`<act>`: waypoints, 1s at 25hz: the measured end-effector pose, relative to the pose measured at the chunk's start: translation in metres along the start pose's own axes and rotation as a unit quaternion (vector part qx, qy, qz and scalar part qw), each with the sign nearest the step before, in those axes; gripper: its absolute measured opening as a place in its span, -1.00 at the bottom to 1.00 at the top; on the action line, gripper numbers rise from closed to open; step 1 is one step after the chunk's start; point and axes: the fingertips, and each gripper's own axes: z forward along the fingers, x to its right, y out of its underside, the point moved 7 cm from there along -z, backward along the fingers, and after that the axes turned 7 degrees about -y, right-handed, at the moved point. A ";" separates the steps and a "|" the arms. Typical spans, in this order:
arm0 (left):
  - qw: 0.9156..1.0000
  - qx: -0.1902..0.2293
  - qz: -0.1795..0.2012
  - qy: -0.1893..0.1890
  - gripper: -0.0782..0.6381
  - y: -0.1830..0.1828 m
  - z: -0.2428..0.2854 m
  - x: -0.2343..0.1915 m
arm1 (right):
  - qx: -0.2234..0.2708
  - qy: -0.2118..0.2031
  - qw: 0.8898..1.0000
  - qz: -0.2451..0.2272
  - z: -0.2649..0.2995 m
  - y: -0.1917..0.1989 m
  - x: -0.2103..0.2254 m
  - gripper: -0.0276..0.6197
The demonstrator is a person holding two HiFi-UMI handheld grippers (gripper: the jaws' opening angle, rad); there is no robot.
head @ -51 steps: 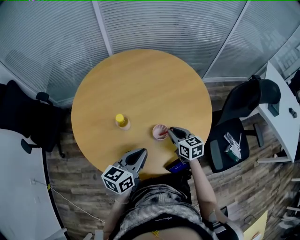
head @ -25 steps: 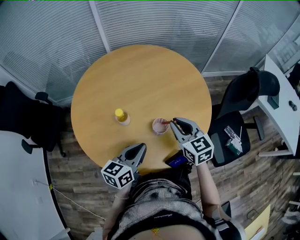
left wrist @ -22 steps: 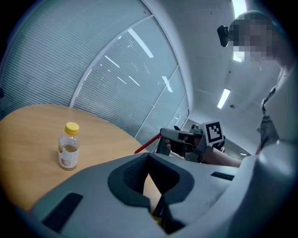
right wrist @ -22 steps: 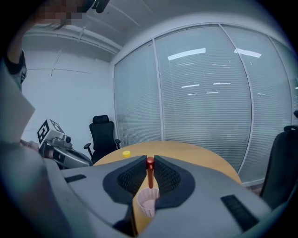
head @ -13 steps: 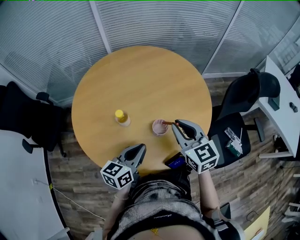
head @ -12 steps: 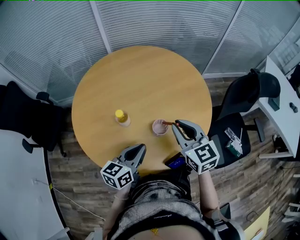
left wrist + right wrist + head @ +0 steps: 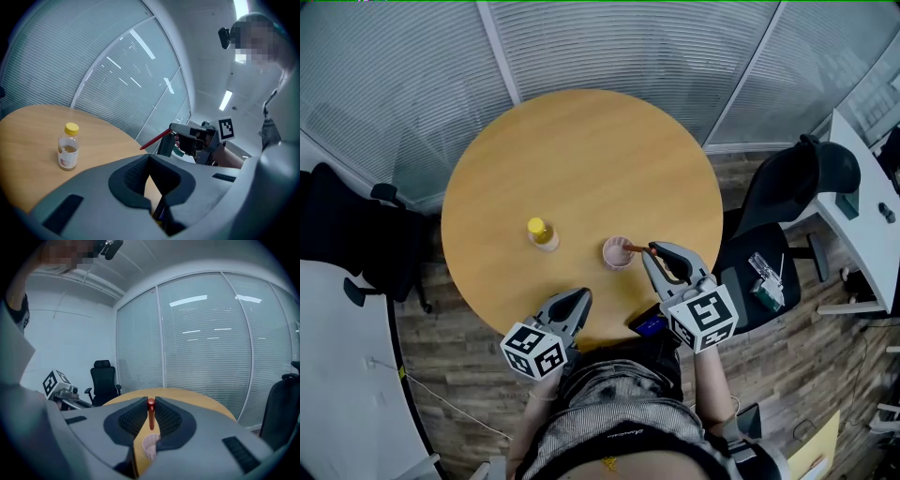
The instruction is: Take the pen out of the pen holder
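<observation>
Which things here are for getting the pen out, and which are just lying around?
For the job:
red pen
pink pen holder
right gripper, shut on the pen

Just lying about:
yellow-capped bottle
blue object at the table edge
left gripper, shut, holding nothing

The pen between the right gripper's jaws is red. The holder under its tip is pale pink. Both grippers are mid-grey with dark, ribbed pads, and the right cube and the left cube carry black square markers on white. Ahead of the left gripper, the bottle is clear with a yellow cap, an amber dreg and a pale label. The table is light honey wood. A flat thing beside the right gripper shows blue. Beyond, the blinds are pale grey with fine horizontal lines. The chair is black.
</observation>
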 end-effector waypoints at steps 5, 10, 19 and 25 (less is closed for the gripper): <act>1.000 -0.001 0.000 0.001 -0.77 0.001 0.001 -0.002 | -0.003 0.000 1.000 -0.001 0.001 0.002 0.001 -0.73; 1.000 -0.004 -0.001 0.000 -0.77 0.002 0.001 0.000 | -0.003 0.007 1.000 0.001 -0.002 0.004 0.004 -0.73; 1.000 -0.003 -0.001 0.002 -0.77 0.001 0.001 0.000 | -0.011 0.002 1.000 0.007 0.002 0.008 0.004 -0.73; 1.000 -0.003 -0.001 0.001 -0.77 0.001 0.001 0.000 | -0.015 -0.005 1.000 0.007 0.004 0.011 0.004 -0.73</act>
